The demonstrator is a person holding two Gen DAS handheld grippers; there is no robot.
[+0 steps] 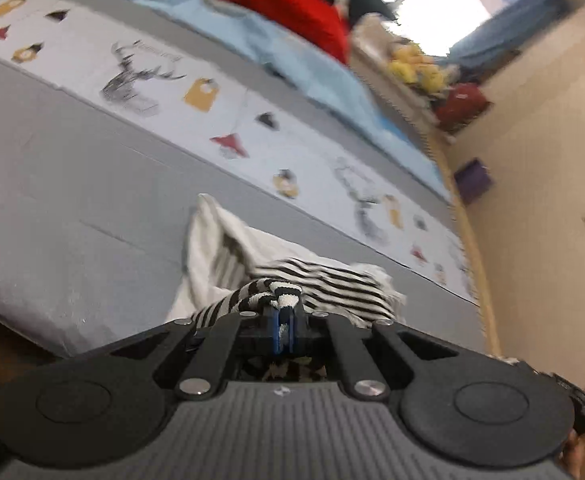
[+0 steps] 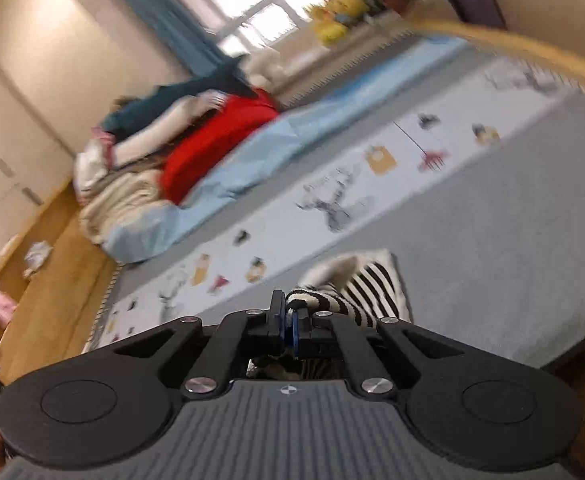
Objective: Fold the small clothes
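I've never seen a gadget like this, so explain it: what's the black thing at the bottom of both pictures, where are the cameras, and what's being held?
Each picture comes from a camera mounted on a hand-held two-finger gripper, looking forward along its fingers. No robot arm: a person carries one in each hand. The left gripper and the right gripper are both shut on the same black-and-white striped small garment, lifting it over a grey bed cover with a white printed band. Farther back lie a light blue sheet and a red garment.

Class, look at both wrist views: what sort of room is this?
Probably a bedroom: a bed with a grey printed cover, a pile of clothes on it, and a curtained window.
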